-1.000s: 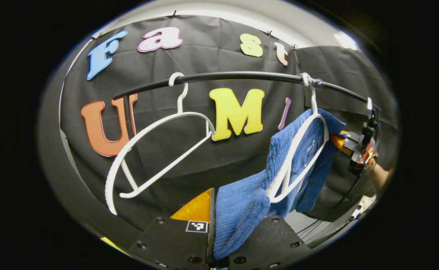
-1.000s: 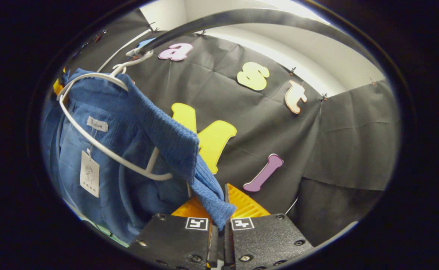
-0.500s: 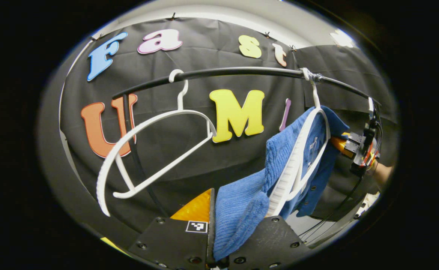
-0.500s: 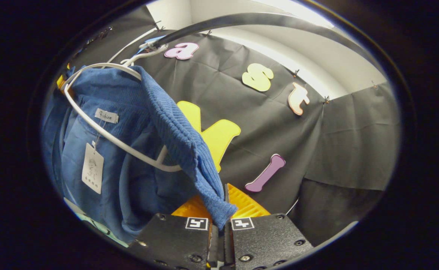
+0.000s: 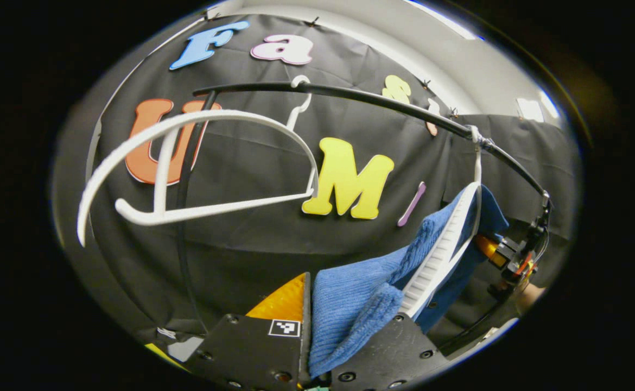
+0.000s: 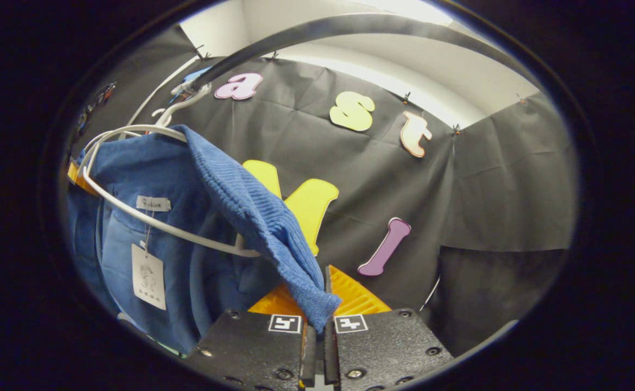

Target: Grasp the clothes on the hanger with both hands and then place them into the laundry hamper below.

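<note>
In the left gripper view, the left gripper [image 5: 308,347] was closed tight on a fold of the blue knit sweater [image 5: 350,304], the cloth bunched between its two fingers and spilling up and out over them. From there the sweater ran up and to the right over the ribbed shoulder of a white hanger [image 5: 442,255], which it still draped. That hanger hung by its hook from a black rail [image 5: 382,103]. Just past the sweater, at the far right, the right gripper [image 5: 505,255] showed against the cloth, with a bit of the hand [image 5: 529,293] holding it. Farther left on the same rail hung an empty white hanger [image 5: 203,163], tilted, well apart from the sweater.

In the right gripper view, the right gripper [image 6: 317,336] had its fingers pressed nearly together with the sweater's ribbed edge [image 6: 274,239] pinched between them. The cloth rose from the fingers up and left over the white hanger's [image 6: 149,222] arm. Beyond that hung the body of the garment, with a small sewn label [image 6: 153,203] at the neck and a paper tag [image 6: 148,277] dangling below it. The rail [image 6: 350,27] arched overhead, and the hanger's hook sat on it at upper left. The black cloth wall [image 6: 486,195] stood behind it all.
</note>
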### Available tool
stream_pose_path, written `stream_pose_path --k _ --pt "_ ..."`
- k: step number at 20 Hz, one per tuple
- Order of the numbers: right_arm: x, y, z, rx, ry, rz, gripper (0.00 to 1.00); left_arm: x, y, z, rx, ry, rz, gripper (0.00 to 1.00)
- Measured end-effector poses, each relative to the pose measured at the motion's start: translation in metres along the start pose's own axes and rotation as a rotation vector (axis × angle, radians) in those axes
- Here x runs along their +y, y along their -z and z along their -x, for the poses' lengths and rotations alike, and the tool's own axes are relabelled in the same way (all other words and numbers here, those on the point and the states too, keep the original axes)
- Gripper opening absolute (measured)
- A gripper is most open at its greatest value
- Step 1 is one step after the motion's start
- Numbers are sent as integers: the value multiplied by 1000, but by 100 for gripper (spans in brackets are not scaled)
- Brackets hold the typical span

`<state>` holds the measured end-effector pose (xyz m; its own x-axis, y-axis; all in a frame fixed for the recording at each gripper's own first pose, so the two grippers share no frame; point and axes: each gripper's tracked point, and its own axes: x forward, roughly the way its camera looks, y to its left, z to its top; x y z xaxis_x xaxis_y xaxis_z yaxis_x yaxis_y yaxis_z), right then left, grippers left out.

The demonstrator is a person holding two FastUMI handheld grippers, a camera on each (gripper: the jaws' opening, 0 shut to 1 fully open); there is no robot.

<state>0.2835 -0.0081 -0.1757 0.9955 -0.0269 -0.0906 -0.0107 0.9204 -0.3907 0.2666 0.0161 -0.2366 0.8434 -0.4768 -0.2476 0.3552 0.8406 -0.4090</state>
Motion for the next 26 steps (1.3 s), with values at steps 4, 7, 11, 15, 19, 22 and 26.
stream_pose_path --k 4,7,11,15,19,22,26 --pt "-2 -5 1 -8 13 -26 10 -1 8 -1 -52 -54 -34 10" --pt "-5 -7 1 -11 8 -29 10 0 5 2 -97 -117 -82 10" --pt "-4 -9 1 -13 6 -53 9 8 -3 12 -176 -242 -146 10" --pt "-6 -9 4 -13 7 -50 10 6 4 19 -173 -205 -64 10" --pt "-7 3 5 17 5 -40 10 5 26 32 -60 -193 -175 10" --pt "-18 5 7 14 37 -45 9 -4 24 31 -45 -186 -237 10" --pt "-15 22 4 68 52 -60 10 -12 25 31 -43 -240 -300 10"
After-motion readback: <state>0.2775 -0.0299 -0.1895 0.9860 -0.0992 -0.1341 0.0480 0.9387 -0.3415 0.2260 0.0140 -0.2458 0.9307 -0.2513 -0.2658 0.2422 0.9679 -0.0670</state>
